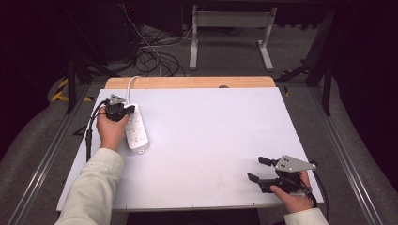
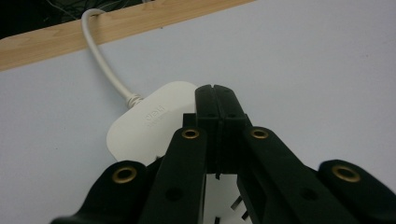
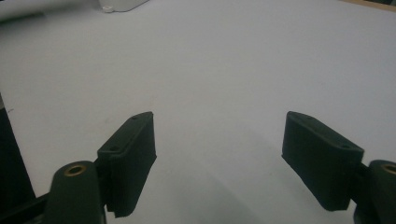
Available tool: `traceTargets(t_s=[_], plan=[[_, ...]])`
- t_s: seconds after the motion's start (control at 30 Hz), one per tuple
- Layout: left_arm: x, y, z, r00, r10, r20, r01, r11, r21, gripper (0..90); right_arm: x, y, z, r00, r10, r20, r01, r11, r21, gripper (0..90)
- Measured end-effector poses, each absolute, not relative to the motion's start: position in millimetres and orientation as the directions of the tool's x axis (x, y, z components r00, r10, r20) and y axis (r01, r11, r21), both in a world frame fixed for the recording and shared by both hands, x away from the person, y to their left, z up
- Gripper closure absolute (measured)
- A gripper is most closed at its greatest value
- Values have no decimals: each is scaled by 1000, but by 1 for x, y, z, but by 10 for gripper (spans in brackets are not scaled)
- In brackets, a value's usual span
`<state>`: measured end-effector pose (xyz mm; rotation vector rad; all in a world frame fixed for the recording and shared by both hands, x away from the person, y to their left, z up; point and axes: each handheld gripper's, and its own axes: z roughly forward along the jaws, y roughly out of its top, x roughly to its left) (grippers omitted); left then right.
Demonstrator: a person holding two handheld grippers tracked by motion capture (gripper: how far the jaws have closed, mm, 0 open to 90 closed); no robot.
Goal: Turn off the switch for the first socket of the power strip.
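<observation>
Power strip [image 1: 136, 131] — 1, 2 grippers

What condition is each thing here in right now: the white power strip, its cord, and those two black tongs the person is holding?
Power strip: lying flat on the white table, nothing plugged in that I can see.
Cord: attached to the strip, running over the table's far wooden edge.
Left tongs: shut, nothing between them, right above the strip's cord end; contact unclear.
Right tongs: open wide, holding nothing, near the table's front right corner.
</observation>
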<state>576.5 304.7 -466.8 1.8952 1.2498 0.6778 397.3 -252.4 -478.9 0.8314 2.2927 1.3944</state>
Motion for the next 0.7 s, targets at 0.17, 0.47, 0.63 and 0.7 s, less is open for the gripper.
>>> traceTargets(t_s=[0.17, 0.47, 0.63, 0.7], plan=[[578, 305, -468, 376, 926, 23, 525, -234, 818, 900, 397, -252, -479, -775, 631, 20, 308, 351, 884, 263], [579, 305, -471, 371, 928, 23, 533, -233, 813, 900, 397, -252, -479, -777, 629, 21, 309, 353, 883, 262], [580, 305, -473, 380, 925, 20, 527, -234, 817, 900, 397, -252, -479, -778, 628, 22, 309, 352, 884, 262], [580, 305, -474, 382, 924, 16, 524, -230, 820, 900, 397, -252, -480, -780, 626, 22, 310, 355, 882, 262]])
